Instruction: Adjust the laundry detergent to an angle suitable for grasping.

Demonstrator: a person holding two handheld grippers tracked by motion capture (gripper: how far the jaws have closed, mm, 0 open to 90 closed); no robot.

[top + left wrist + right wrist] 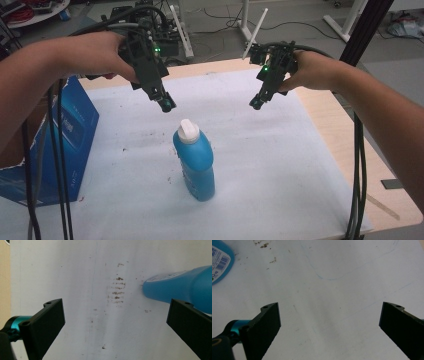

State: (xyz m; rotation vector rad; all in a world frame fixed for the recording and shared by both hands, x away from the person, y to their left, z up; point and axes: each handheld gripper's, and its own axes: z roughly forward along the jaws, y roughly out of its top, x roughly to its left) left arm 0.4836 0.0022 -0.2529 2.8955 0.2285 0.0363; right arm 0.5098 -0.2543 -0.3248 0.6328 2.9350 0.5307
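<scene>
Blue bottle [194, 162] stands upright on the white-covered worktop [280, 165], nearer the person than both claws and between them. Left claw [167, 102] and right claw [256, 103] hover above the worktop, jaws spread wide, gripping nothing.

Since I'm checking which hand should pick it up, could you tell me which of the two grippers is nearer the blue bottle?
The left gripper is nearer: it hangs just above and behind the blue bottle's white cap, whereas the right gripper hangs farther off to the side.
</scene>
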